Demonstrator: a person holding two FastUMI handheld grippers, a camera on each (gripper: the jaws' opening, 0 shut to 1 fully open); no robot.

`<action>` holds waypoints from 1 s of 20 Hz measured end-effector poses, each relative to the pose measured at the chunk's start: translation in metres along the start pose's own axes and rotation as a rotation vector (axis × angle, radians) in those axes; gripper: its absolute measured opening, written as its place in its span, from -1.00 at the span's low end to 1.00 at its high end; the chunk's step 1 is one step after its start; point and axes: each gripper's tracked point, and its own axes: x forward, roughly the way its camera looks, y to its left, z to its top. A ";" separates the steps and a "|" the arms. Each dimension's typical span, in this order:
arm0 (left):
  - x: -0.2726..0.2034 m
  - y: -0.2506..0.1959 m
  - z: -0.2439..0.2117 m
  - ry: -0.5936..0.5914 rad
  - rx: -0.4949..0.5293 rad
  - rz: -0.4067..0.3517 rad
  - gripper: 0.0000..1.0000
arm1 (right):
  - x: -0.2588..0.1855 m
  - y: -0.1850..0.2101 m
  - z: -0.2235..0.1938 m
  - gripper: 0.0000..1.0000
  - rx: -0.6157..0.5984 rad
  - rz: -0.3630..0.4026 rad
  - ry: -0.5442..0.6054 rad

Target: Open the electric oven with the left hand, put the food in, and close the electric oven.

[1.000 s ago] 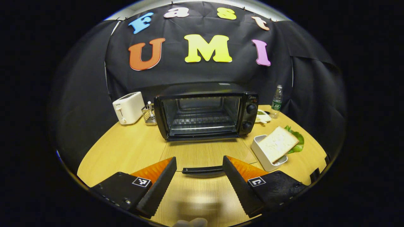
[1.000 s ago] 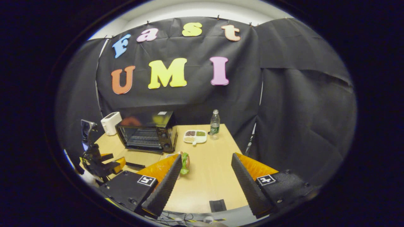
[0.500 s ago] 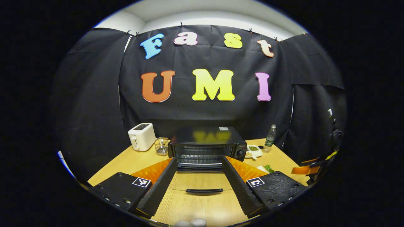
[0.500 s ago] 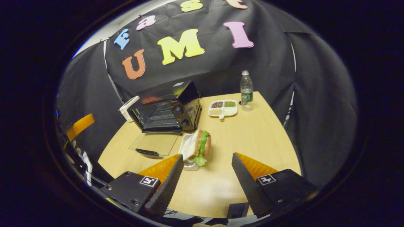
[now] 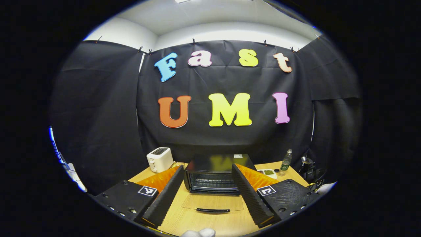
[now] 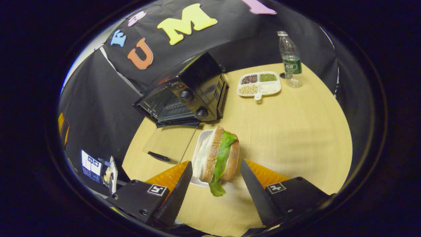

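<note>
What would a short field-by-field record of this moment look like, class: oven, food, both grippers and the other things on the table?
oven: electric oven at the table's back, glass door folded down flat onto the table, rack bare
food: sandwich with lettuce, standing on edge in a white tray beside the open door
right gripper: open, fingers either side of the sandwich, not pressing it
left gripper: open, holding nothing, facing the oven
other things: toaster, water bottle, divided dish of grains
step left: food not yet in the oven
</note>
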 end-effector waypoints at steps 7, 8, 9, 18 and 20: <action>0.005 -0.005 -0.004 0.023 0.026 0.073 0.90 | 0.024 0.002 0.012 0.29 0.055 0.109 0.100; 0.006 -0.006 -0.004 0.025 0.027 0.078 0.90 | 0.024 0.003 0.013 0.14 0.067 0.122 0.108; 0.007 -0.006 -0.005 0.028 0.029 0.085 0.91 | 0.025 0.004 0.012 0.05 0.058 0.138 0.112; 0.017 0.020 -0.020 0.040 0.012 0.059 0.91 | -0.002 0.034 0.039 -0.27 -0.049 0.077 -0.005; 0.016 0.029 -0.025 0.043 0.029 0.042 0.91 | -0.017 0.052 0.050 -0.27 -0.039 0.053 -0.068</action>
